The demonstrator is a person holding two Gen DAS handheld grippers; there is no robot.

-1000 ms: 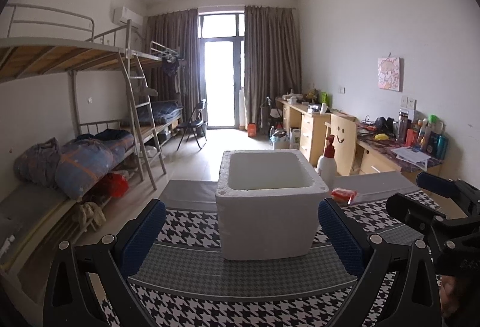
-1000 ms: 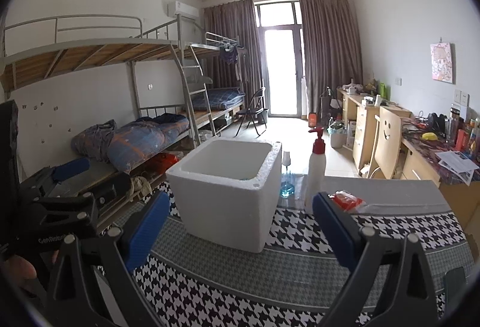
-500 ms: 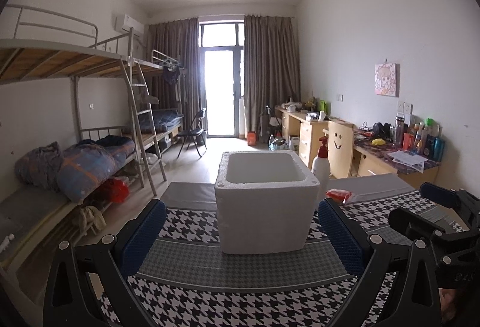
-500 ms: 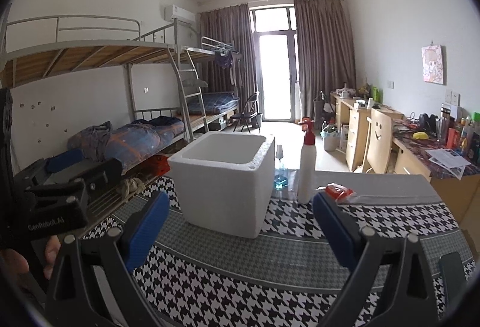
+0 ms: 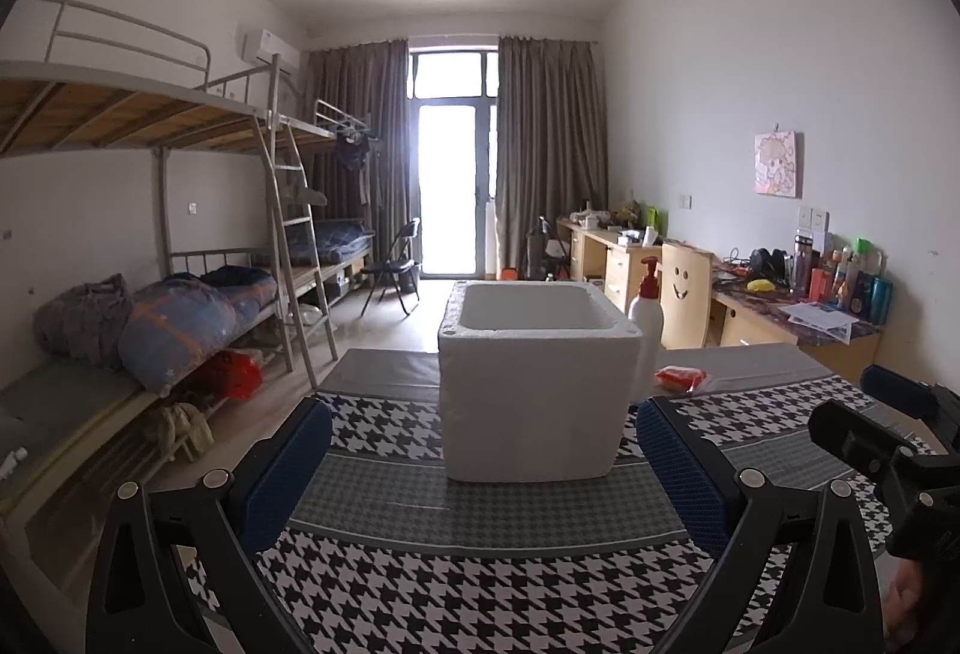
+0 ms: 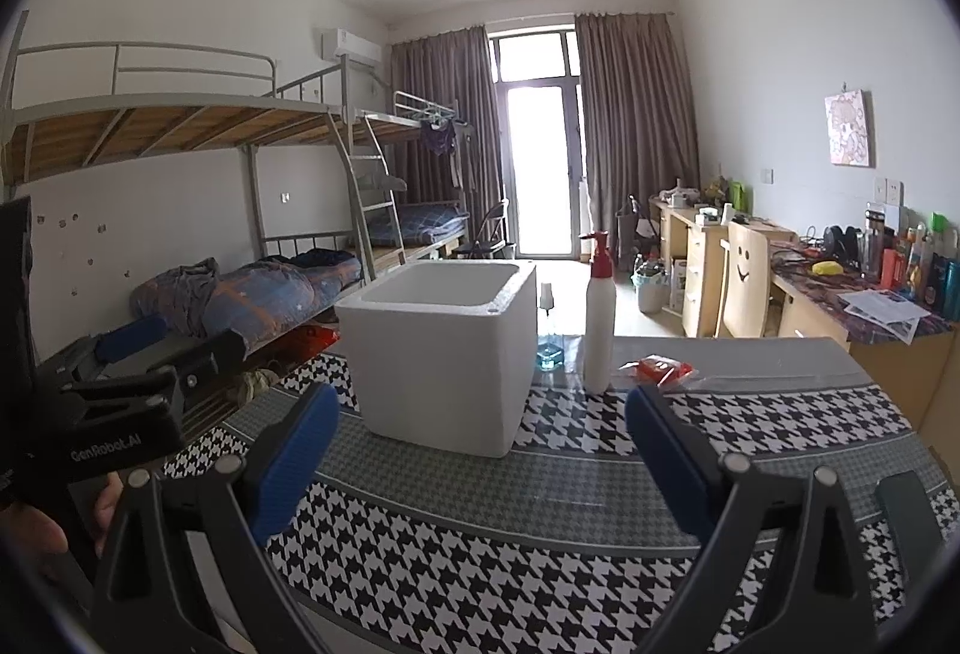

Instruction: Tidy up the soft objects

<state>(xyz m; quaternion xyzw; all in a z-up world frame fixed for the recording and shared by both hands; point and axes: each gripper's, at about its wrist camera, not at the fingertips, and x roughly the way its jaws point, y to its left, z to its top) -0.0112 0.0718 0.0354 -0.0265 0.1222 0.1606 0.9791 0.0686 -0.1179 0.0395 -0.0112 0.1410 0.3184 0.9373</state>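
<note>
A white foam box (image 5: 531, 384) (image 6: 444, 360) stands open-topped on the houndstooth-patterned table (image 5: 480, 588) (image 6: 540, 552). Behind it to the right lies a small red packet in clear wrap (image 5: 680, 377) (image 6: 659, 369). Beside the packet a white pump bottle with a red top (image 5: 647, 318) (image 6: 599, 315) stands upright. My left gripper (image 5: 483, 474) is open, held back from the box with nothing between its blue pads. My right gripper (image 6: 483, 459) is open too, empty, to the right of the left one. What lies inside the box is hidden.
A small clear bottle with blue liquid (image 6: 549, 339) stands behind the box. Bunk beds with bedding (image 5: 174, 318) line the left wall. A cluttered desk (image 5: 804, 306) and a wooden chair with a smiley face (image 5: 684, 294) are on the right.
Both grippers have drawn back and dropped lower, so the foam box looks smaller and its inside is less visible. Both stay open.
</note>
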